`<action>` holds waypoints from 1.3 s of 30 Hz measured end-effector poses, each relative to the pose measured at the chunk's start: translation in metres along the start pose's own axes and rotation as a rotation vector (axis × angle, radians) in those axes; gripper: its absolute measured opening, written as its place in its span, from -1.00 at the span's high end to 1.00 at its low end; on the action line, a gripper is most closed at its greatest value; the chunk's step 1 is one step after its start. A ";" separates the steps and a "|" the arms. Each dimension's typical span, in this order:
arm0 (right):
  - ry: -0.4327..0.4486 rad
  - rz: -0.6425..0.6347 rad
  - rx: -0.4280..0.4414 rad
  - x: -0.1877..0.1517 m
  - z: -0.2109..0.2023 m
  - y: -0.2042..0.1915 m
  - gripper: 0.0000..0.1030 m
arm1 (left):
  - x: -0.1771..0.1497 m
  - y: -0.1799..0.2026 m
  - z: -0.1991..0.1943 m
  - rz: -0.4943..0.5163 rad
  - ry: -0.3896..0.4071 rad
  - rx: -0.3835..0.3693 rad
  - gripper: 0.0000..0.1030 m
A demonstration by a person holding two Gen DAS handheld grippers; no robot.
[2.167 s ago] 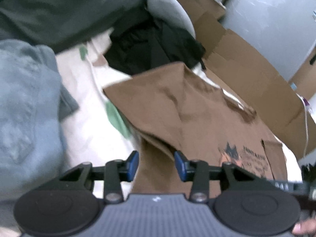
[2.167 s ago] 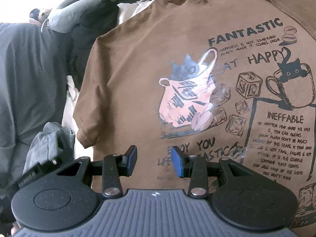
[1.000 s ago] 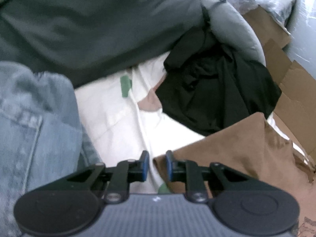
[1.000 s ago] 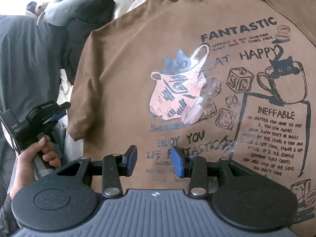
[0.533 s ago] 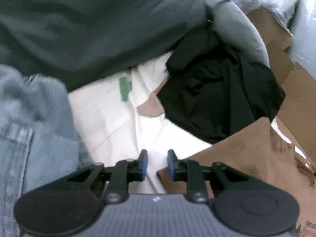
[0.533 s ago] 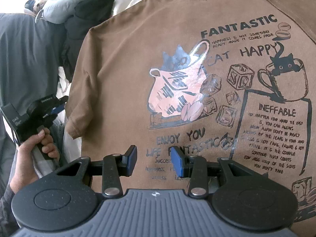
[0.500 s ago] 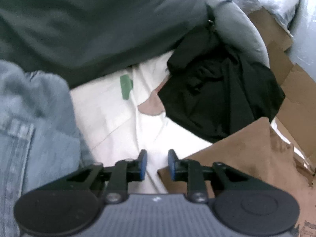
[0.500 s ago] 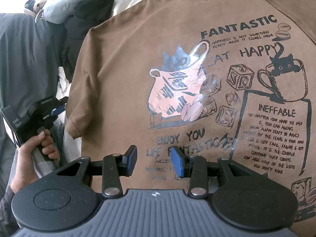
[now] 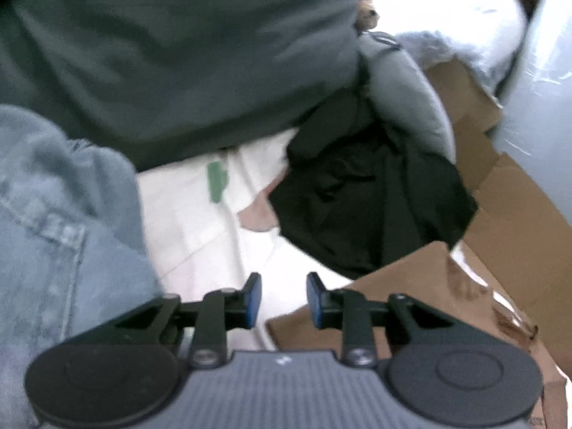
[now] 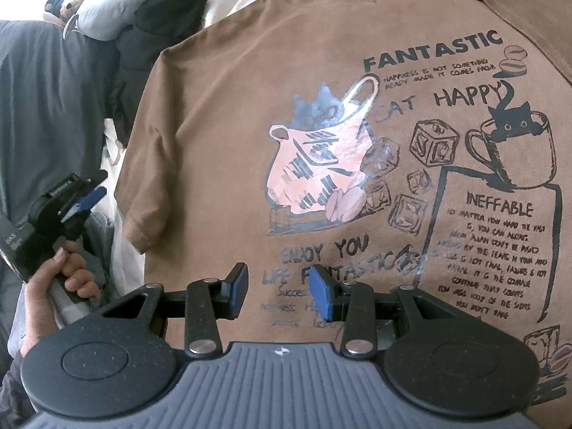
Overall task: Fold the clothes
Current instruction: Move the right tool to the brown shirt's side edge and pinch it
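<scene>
A brown printed T-shirt (image 10: 357, 136) lies flat, front up, filling the right wrist view. My right gripper (image 10: 279, 289) hovers open over the lower lines of its print, with nothing between the pads. The shirt's left sleeve (image 10: 143, 221) lies spread out toward my left gripper (image 10: 84, 200), which a hand (image 10: 60, 275) holds at the left edge. In the left wrist view the left gripper (image 9: 283, 298) is open over white fabric (image 9: 200, 236). The brown sleeve (image 9: 404, 282) lies just beyond its right finger, not between the pads.
A black garment (image 9: 371, 200) and a grey neck pillow (image 9: 404, 96) lie beyond the sleeve. Blue jeans (image 9: 53, 236) are at the left and a dark grey-green top (image 9: 161, 53) above them. Flattened cardboard (image 9: 522, 214) borders the right side.
My left jaws have widened a little. The brown sleeve edge that sat between the pads now lies off the right finger. My right gripper has stayed still.
</scene>
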State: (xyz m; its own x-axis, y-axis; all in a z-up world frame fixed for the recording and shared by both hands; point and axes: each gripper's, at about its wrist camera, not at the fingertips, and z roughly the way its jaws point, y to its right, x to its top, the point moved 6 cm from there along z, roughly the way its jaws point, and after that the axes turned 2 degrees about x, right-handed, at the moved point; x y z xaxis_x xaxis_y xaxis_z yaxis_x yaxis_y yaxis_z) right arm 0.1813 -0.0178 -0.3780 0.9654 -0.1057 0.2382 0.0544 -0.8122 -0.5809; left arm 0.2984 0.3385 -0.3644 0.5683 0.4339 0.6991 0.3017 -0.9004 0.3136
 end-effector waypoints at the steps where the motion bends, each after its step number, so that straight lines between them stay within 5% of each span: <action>1: 0.000 0.001 -0.001 0.000 0.000 0.000 0.12 | -0.001 0.003 0.001 0.017 -0.010 -0.002 0.45; 16: -0.001 0.000 -0.009 0.000 0.001 -0.003 0.13 | -0.022 0.008 0.014 0.162 -0.080 0.039 0.51; 20: 0.001 -0.005 -0.008 0.001 0.002 -0.006 0.13 | -0.022 0.006 0.016 0.149 -0.114 0.010 0.53; 25: 0.016 -0.013 0.002 0.004 0.002 -0.012 0.13 | -0.011 0.003 0.011 0.081 -0.136 -0.023 0.90; 36: 0.094 -0.086 0.029 0.032 0.005 -0.048 0.12 | 0.012 0.049 -0.025 0.113 -0.144 -0.187 0.91; 39: 0.120 -0.127 0.052 0.044 0.008 -0.066 -0.02 | 0.014 0.065 -0.030 0.109 -0.162 -0.239 0.91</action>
State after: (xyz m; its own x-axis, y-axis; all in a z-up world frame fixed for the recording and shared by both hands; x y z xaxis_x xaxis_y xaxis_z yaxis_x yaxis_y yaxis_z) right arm 0.2220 0.0356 -0.3350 0.9128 -0.0744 0.4015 0.1899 -0.7932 -0.5787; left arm 0.3032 0.2848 -0.3146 0.7078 0.3164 0.6316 0.0542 -0.9158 0.3980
